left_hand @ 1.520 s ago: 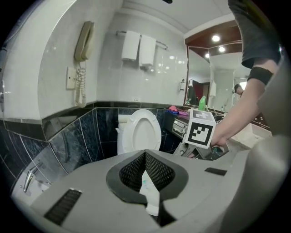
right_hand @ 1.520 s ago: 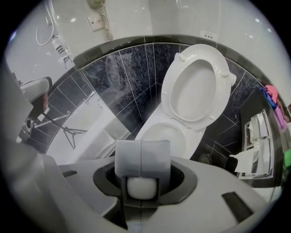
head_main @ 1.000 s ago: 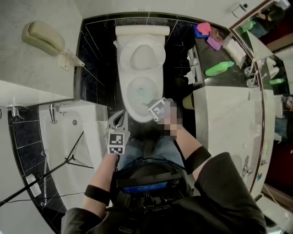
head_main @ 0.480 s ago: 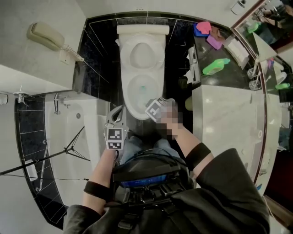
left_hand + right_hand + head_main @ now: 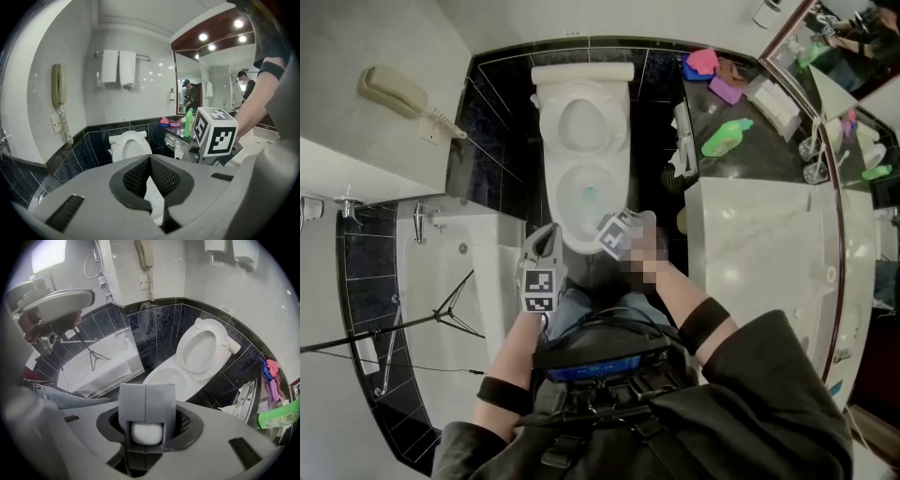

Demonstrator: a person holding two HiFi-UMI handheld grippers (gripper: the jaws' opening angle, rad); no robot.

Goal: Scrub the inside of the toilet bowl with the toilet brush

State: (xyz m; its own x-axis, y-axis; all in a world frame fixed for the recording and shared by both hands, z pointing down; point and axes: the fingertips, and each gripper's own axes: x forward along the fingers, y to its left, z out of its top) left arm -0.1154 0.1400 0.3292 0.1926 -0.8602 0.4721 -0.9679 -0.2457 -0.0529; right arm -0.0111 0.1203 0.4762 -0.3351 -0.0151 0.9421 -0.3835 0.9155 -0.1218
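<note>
The white toilet (image 5: 582, 150) stands with lid and seat raised against the black tiled wall. A teal brush head (image 5: 590, 194) sits down in the bowl (image 5: 567, 211). My right gripper (image 5: 615, 228) hovers over the bowl's front right rim. In the right gripper view its jaws (image 5: 146, 427) are shut on the white end of the toilet brush handle (image 5: 146, 432). My left gripper (image 5: 546, 242) is at the bowl's front left, shut and empty, its pads (image 5: 151, 164) meeting. The toilet (image 5: 127, 144) and the right gripper's marker cube (image 5: 215, 131) show in the left gripper view.
A white bathtub (image 5: 441, 281) with a black tripod (image 5: 441, 323) lies to the left, and a wall phone (image 5: 394, 94) above it. To the right are a dark counter with a green bottle (image 5: 727, 139) and coloured cloths (image 5: 712, 70), then a marble vanity (image 5: 759, 253). My knees (image 5: 600, 305) are just before the bowl.
The head view has shifted a little. Both grippers stay about where they were at the bowl's front rim, and the teal brush head moves only slightly inside the bowl.
</note>
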